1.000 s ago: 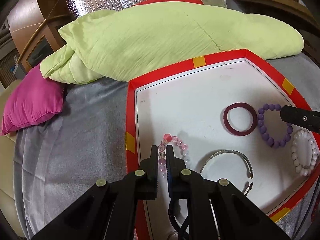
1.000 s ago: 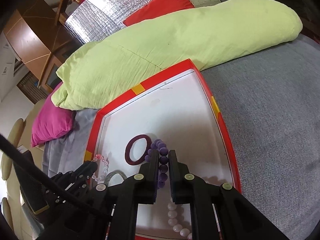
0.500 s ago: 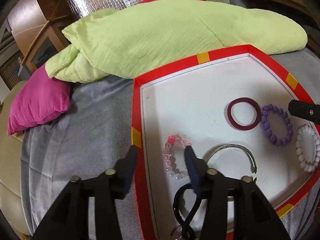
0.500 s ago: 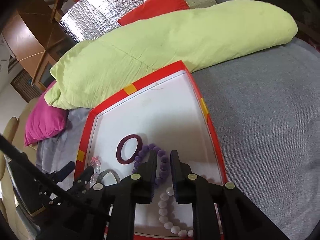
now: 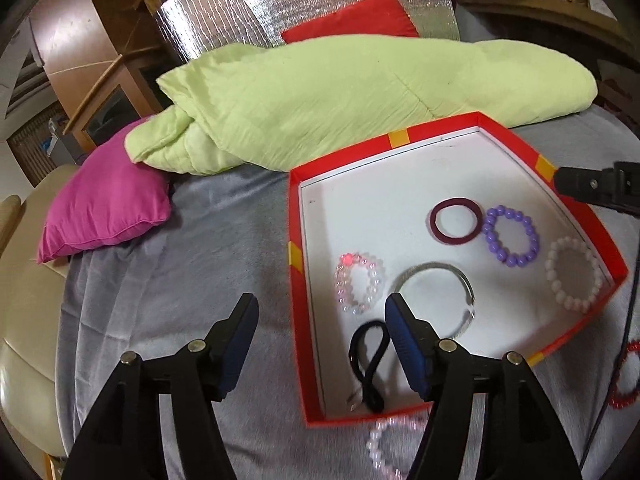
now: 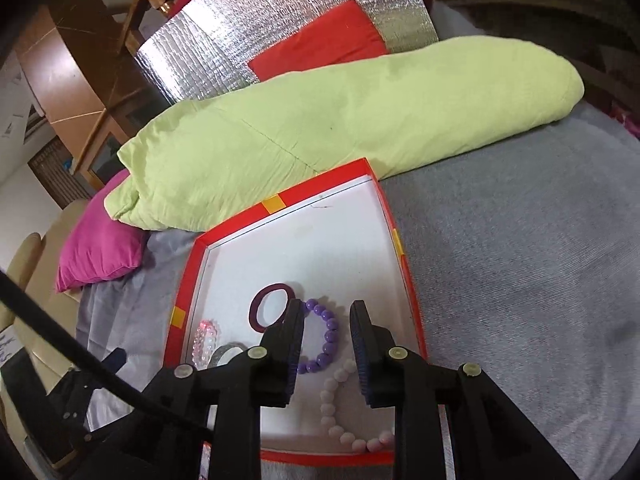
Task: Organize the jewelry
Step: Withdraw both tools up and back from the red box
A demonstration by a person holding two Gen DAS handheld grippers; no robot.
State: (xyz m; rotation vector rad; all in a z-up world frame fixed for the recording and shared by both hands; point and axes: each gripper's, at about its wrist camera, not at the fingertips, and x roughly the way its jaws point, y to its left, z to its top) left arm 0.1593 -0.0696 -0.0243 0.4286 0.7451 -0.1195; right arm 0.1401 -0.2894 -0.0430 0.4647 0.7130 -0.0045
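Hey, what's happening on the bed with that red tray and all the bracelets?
A person with a handheld gripper in each hand is sorting jewelry into a red tray on a grey bedspread. The left gripper has just been opening, nothing between its fingers; the pink bead bracelet lies in the tray. The right gripper has also just been opening, above the purple bead bracelet. A red bracelet lies outside the tray.

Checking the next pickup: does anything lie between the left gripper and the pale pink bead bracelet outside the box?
Nothing visible. The left gripper is open above the grey cover; the pale pink bead bracelet lies beside the red box's near wall.
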